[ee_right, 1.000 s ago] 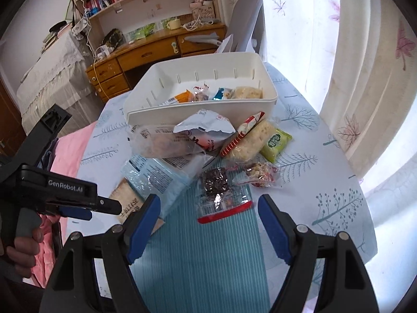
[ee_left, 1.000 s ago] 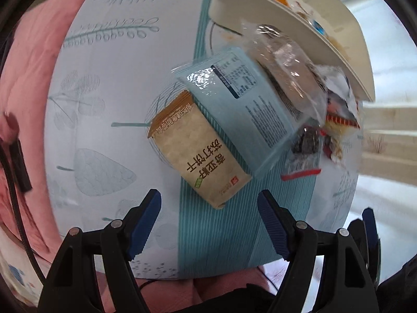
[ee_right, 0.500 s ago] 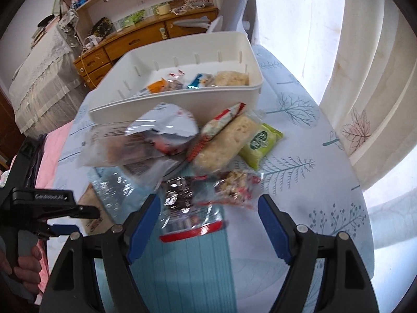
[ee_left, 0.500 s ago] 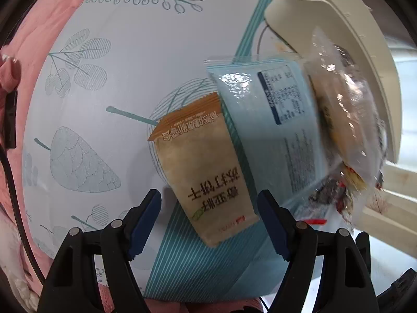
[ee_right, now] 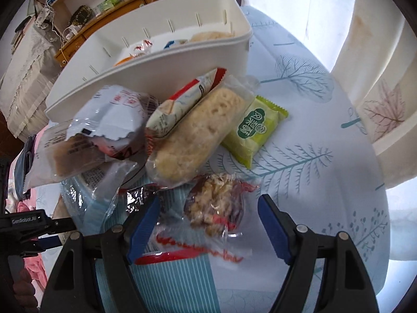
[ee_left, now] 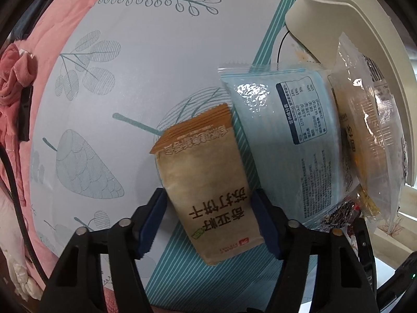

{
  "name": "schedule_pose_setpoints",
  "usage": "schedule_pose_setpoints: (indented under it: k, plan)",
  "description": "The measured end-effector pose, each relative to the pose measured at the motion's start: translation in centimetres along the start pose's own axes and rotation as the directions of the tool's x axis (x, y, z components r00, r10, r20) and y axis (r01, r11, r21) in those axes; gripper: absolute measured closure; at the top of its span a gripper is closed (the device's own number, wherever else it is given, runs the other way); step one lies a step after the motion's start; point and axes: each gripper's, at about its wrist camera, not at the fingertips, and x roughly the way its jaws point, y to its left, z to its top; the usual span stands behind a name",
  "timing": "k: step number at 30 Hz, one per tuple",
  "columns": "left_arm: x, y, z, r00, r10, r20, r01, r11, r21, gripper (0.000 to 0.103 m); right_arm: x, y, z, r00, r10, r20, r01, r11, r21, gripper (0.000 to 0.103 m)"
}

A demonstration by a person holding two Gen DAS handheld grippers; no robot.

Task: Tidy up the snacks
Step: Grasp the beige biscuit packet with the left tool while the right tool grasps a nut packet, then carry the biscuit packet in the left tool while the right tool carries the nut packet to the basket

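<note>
Fingers of the left gripper point(ee_left: 208, 220) are closing on either side of the brown cracker packet point(ee_left: 208, 193), which lies flat between them; whether the pads already touch it is hard to tell. Just past the right-hand finger lies a pale blue packet point(ee_left: 294, 140), and a clear-wrapped cake point(ee_left: 370, 130) is piled on it against the white bin point(ee_left: 351, 20). Right gripper point(ee_right: 208, 224) fingers are spread and narrowing around a clear bag of nutty clusters point(ee_right: 216, 208), not yet pressing it. Beyond its fingertips sit a long rice-crisp bar point(ee_right: 198, 135), a green packet point(ee_right: 255, 127) and a torn white wrapper point(ee_right: 114, 114). Everything rests on a surface point(ee_left: 109, 104) with a leaf-print cloth. Only the right view shows the bin's contents, a wooden desk point(ee_right: 104, 20) and curtains; only the left shows pink bedding point(ee_left: 15, 78).
</note>
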Motion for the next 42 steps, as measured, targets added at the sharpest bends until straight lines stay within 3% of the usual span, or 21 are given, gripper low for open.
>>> schedule_pose_setpoints:
  k: [2,6,12,21,27,31,38,42]
  plan:
    - [0.0,-0.8,0.1,1.000,0.020,-0.002,-0.020,1.000,0.019,0.039,0.6,0.3,0.3,1.000,-0.017,-0.022,0.017,1.000,-0.010,0.037]
    - [0.2,-1.4,-0.1,1.000,0.030,-0.002,-0.030,0.999,0.034,0.044,1.0,0.8,0.5,0.996,-0.078,-0.040,0.077,0.997,-0.027,0.045]
    - [0.7,-0.6,-0.2,0.999,-0.021,-0.044,0.024,0.997,0.068,0.048,0.8,0.9,-0.3,0.992,-0.083,-0.091,0.087,0.995,0.041,0.047]
    - [1.8,1.1,-1.2,0.979,-0.051,-0.195,0.080,0.987,0.141,0.048,-1.3,2.0,-5.0,0.985,-0.052,-0.162,0.087,0.972,0.220,0.048]
    - [-0.6,2.1,-0.9,0.981,-0.049,-0.187,0.091,0.970,0.227,0.048,-4.1,4.9,-7.3,0.994,0.010,-0.108,0.018,0.967,0.255,0.048]
    - [-2.9,2.3,-0.2,0.978,-0.082,-0.194,0.128,0.963,0.236,0.048,-6.0,7.5,-7.5,0.998,0.043,-0.050,-0.031,0.972,0.231,0.048]
    - [-8.2,1.6,1.0,0.980,-0.125,-0.155,0.165,0.946,0.280,0.048,-9.1,10.3,-5.4,0.992,0.098,0.075,-0.108,0.984,0.145,0.048]
    - [-11.4,0.3,2.3,0.980,-0.154,-0.125,0.187,0.929,0.321,0.048,-10.2,11.6,-2.4,0.983,0.126,0.136,-0.138,0.986,0.088,0.048]
